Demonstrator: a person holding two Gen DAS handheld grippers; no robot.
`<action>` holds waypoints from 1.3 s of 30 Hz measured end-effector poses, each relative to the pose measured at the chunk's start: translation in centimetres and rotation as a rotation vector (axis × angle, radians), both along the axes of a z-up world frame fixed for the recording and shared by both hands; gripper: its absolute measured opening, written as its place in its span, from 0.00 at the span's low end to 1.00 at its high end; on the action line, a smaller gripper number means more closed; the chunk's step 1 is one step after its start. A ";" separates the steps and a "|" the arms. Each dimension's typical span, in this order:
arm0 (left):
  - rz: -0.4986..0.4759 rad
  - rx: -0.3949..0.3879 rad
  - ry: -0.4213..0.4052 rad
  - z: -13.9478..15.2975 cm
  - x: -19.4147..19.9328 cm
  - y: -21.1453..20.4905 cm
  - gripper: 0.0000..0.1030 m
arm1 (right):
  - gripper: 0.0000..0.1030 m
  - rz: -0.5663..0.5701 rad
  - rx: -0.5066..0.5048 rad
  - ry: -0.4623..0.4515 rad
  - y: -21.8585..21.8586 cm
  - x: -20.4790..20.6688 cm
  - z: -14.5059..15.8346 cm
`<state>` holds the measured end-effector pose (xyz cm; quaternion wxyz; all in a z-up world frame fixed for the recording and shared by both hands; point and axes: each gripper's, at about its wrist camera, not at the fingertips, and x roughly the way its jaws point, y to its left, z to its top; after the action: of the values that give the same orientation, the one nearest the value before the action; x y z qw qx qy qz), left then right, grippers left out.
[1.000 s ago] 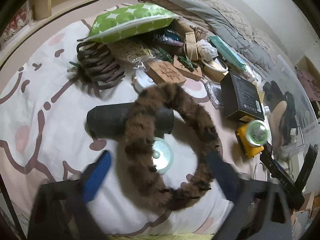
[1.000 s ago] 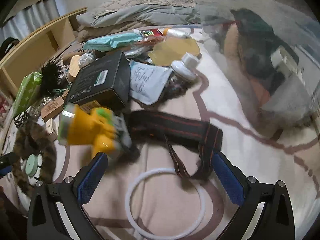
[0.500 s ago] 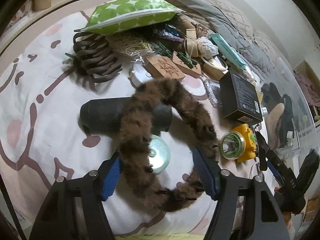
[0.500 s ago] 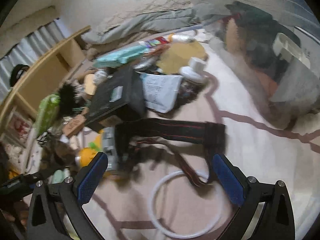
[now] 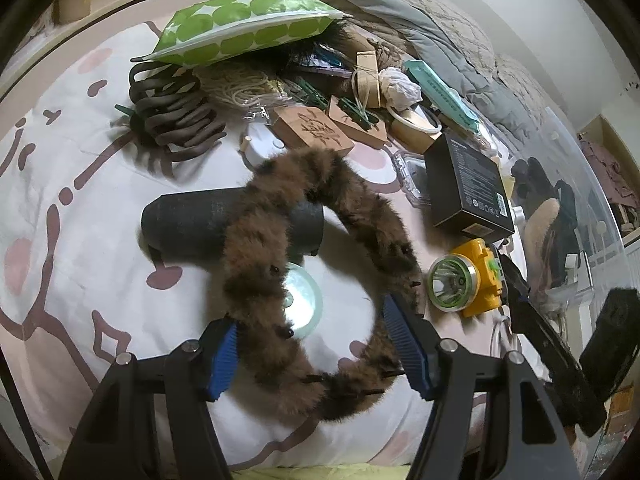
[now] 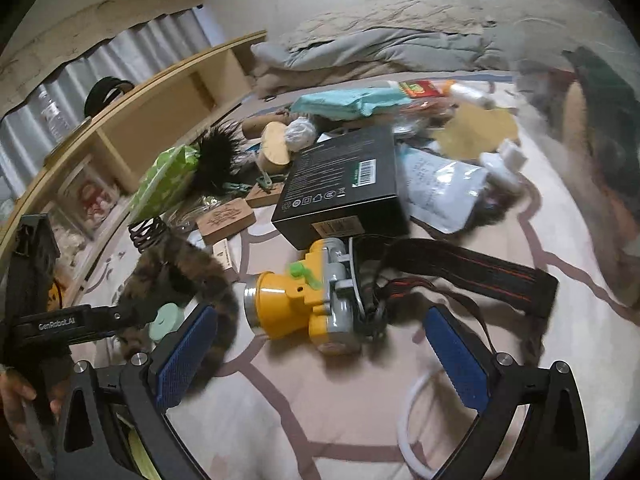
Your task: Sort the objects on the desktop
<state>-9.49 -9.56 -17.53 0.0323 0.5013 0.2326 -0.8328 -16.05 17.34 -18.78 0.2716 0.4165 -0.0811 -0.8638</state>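
Left gripper (image 5: 310, 354) is sitting low centre of the left wrist view, jaws having just been closing in around the near arc of the brown fur loop (image 5: 256, 264). Left blue pad (image 5: 222, 356) is touching the fur; right pad is lying against the loop's outer right edge, so it is clamping the loop across its width. The loop is running up the frame, draping over a black cylinder (image 5: 188, 222) at centre left. A pale green disc (image 5: 304, 300) is showing inside the loop, half covered by fur.

Right gripper (image 6: 320, 360) is standing spread wide at the bottom of the right wrist view, gripping nothing. The yellow headlamp (image 6: 296, 304) is lying on the bedsheet (image 6: 280, 420) between and just above the pads, not touching either. Its black strap (image 6: 472, 268) is trailing toward the right of the frame.

Hard to read: the white ring (image 6: 408, 412) at lower right is cut off behind the right finger. The pile behind the black box (image 6: 340, 184) is motion-blurred. A hand (image 6: 16, 396) is partly visible at the left edge.
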 end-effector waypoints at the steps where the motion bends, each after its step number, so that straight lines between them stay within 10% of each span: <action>1: -0.001 -0.003 -0.001 0.0 0.0 0.0 0.65 | 1.00 0.002 -0.007 -0.003 -0.1 -0.2 -0.1; 16: -0.009 -0.007 -0.002 -0.1 -0.1 0.3 0.65 | 1.00 0.190 -0.192 -0.176 -2.8 1.5 -1.6; 27: 0.011 -0.021 0.003 -0.1 -0.1 -0.1 0.56 | 1.00 0.010 0.282 -0.005 -1.6 0.2 -1.8; 39: -0.006 -0.034 -0.015 -0.5 -0.4 0.1 0.37 | 1.00 0.036 0.402 -0.014 -2.5 0.1 -4.6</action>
<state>-9.89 -9.46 -18.04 0.0400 0.5075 0.2169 -0.8330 -15.95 14.84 -23.39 0.1975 0.4699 0.0985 -0.8547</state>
